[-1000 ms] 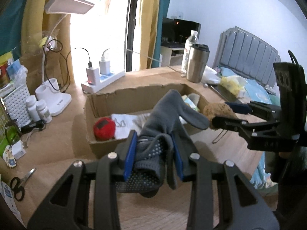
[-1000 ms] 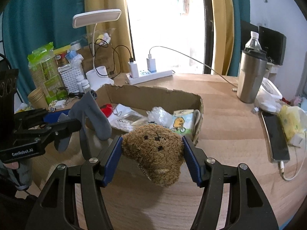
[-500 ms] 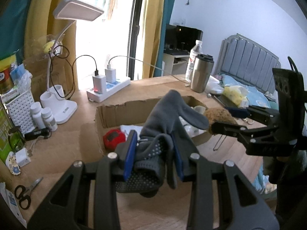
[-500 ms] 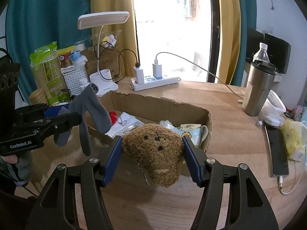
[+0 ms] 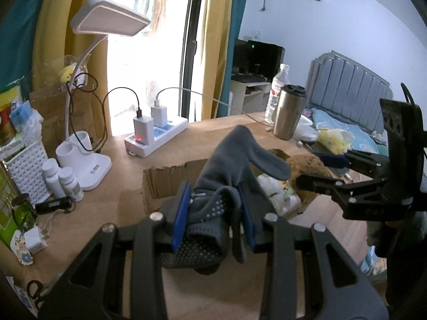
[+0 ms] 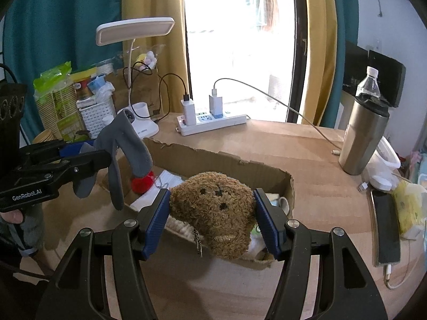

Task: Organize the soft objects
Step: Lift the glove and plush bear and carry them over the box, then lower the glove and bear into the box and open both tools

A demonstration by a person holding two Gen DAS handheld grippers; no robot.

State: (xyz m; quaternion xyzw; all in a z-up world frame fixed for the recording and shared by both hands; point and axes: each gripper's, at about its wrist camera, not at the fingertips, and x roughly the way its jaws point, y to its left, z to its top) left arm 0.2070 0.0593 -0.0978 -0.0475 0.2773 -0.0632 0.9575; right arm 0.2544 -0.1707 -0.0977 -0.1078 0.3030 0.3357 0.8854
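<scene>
The left tool is pinching a grey glove between its 2 blue pads, the dotted cuff bunching below them while the fingers are sticking up and flopping over toward the right. The right tool is squeezing a brown plush bear head from both sides, its small chain dangling underneath. Both soft things are hanging in the air above a torn cardboard box that is sitting on the wooden desk. In the right wrist view, a red ball and some white packets are lying inside the box, near its left end.

A white power strip with 2 chargers plugged in is resting behind the box, by the window. A white lamp is leaning over the desk's left side, with 2 small white bottles standing just beside its base. A steel tumbler is standing well to the right of the box, with a clear water bottle behind it and a black phone lying near the desk's right edge.
</scene>
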